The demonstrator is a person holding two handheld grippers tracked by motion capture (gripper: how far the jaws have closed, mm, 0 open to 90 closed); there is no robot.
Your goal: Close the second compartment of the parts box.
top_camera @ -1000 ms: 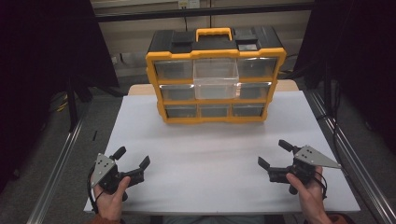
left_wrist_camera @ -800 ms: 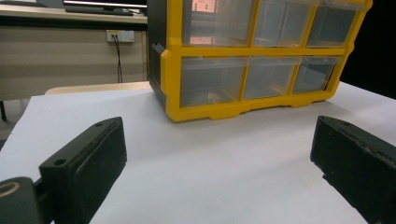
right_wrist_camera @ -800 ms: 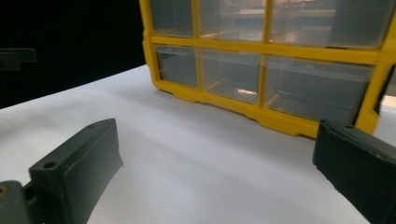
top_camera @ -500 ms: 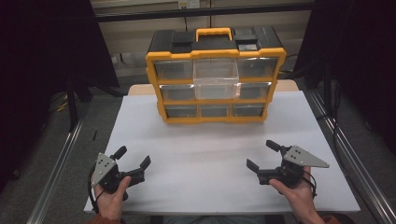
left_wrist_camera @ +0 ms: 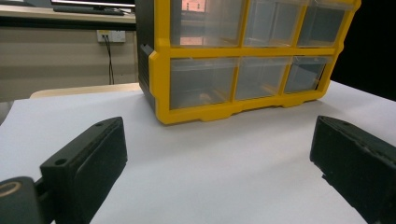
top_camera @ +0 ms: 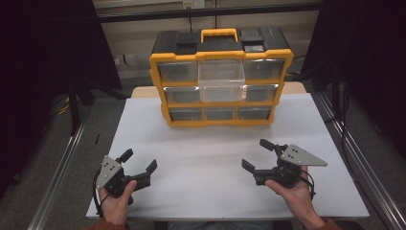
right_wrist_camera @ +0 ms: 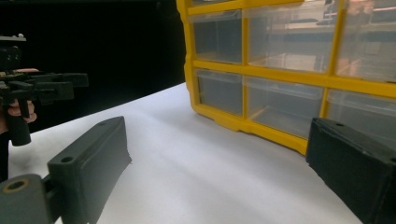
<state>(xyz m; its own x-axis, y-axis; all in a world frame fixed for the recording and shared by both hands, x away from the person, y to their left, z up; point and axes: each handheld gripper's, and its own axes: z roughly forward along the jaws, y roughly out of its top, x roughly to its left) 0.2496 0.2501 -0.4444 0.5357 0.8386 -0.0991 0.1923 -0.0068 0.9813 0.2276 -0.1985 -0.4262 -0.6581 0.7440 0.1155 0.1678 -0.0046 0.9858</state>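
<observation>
Right gripper has slid toward table centre, jaws narrowing slightly, nothing between them.
Left gripper at 7 o'clock, released. Drawer cabinet at 12 o'clock, untouched; middle drawer protrudes. Nothing begun yet.

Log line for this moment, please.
left gripper: open, empty | right gripper: open, empty | drawer cabinet: untouched, top-middle drawer out

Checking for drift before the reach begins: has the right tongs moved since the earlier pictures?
Yes. The right tongs have shifted left toward the table's middle, now below the yellow drawer cabinet's right part; their jaws, empty, have just been closing slightly.
</observation>
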